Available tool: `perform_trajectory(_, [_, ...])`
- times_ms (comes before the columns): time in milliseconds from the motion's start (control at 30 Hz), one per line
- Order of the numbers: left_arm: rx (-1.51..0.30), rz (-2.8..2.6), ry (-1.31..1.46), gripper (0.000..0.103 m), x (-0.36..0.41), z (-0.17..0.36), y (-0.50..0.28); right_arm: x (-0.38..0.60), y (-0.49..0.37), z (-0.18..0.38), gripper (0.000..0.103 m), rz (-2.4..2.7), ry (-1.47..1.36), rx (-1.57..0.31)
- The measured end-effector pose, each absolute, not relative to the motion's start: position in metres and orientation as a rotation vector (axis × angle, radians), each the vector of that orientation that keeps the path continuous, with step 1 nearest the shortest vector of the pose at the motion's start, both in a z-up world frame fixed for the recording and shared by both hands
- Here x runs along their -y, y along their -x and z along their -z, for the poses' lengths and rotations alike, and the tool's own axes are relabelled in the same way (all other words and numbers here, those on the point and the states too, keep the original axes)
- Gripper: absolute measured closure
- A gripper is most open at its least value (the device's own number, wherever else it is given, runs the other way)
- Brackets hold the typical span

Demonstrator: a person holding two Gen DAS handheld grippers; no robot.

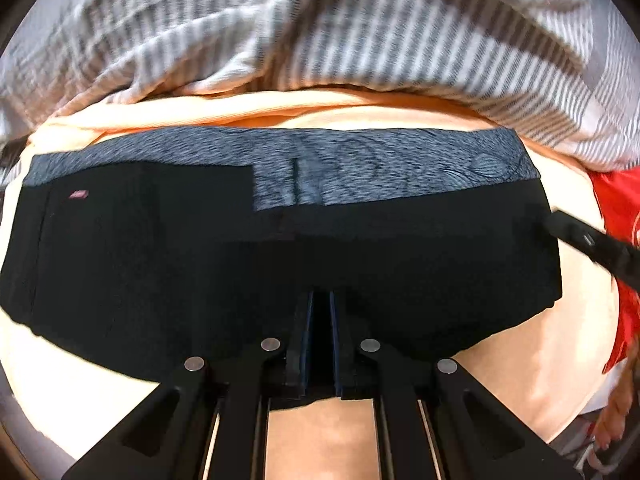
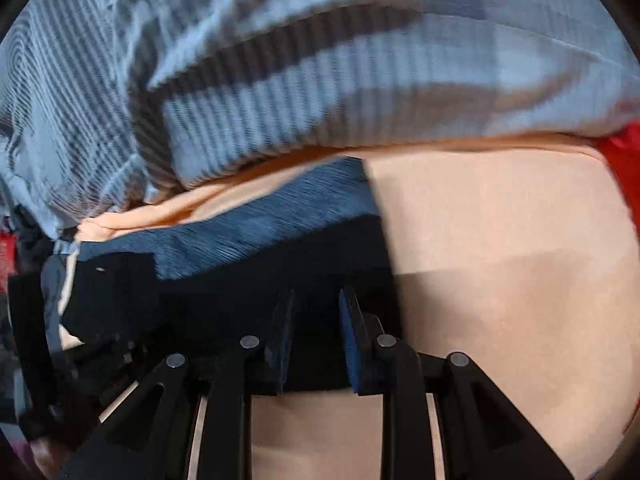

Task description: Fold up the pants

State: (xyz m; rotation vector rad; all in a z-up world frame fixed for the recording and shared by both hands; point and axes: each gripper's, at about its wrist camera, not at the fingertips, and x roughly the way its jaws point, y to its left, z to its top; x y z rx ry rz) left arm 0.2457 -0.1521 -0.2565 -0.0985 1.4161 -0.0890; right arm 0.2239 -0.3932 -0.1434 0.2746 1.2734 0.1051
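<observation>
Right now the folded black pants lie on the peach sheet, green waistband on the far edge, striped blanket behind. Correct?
Not green. The waistband on the black pants is heathered blue-grey, as the left wrist view shows. They do lie on the peach sheet, striped blanket behind.

A soft peach sheet (image 1: 520, 368) covers the bed under the tools. Black pants (image 1: 240, 264) with a gray band (image 1: 360, 168) lie flat on it, right in front of the left tool and reaching across to the right tool. Past the pants, a big striped blanket (image 1: 320, 32) sits bunched up on the sheet. Off to the right of the pants, something red (image 1: 624, 200) lies at the sheet's edge.
</observation>
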Motion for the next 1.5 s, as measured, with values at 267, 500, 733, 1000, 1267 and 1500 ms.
perform_trajectory(267, [-1.381,-0.001,0.163,0.017,0.106,0.246,-0.228,0.317,-0.263,0.169,0.076,-0.268,-0.260,-1.322])
perform_trajectory(500, [-1.420,-0.065,0.136,0.017,0.076,0.254,-0.209,0.269,-0.272,0.183,0.076,-0.298,-0.235,-1.338])
perform_trajectory(733, [-1.438,-0.114,0.157,0.017,0.056,0.260,-0.202,0.230,-0.266,0.213,0.077,-0.327,-0.161,-1.455])
perform_trajectory(1000, [-1.436,-0.132,0.178,0.017,0.046,0.255,-0.194,0.219,-0.239,0.192,0.058,-0.396,-0.108,-1.456])
perform_trajectory(1267, [-1.450,-0.159,0.190,0.017,0.038,0.264,-0.186,0.197,-0.178,0.153,0.033,-0.470,0.343,-1.202])
perform_trajectory(1500, [-1.462,-0.182,0.199,0.017,0.029,0.266,-0.178,0.171,-0.181,0.186,0.049,-0.438,0.512,-1.214])
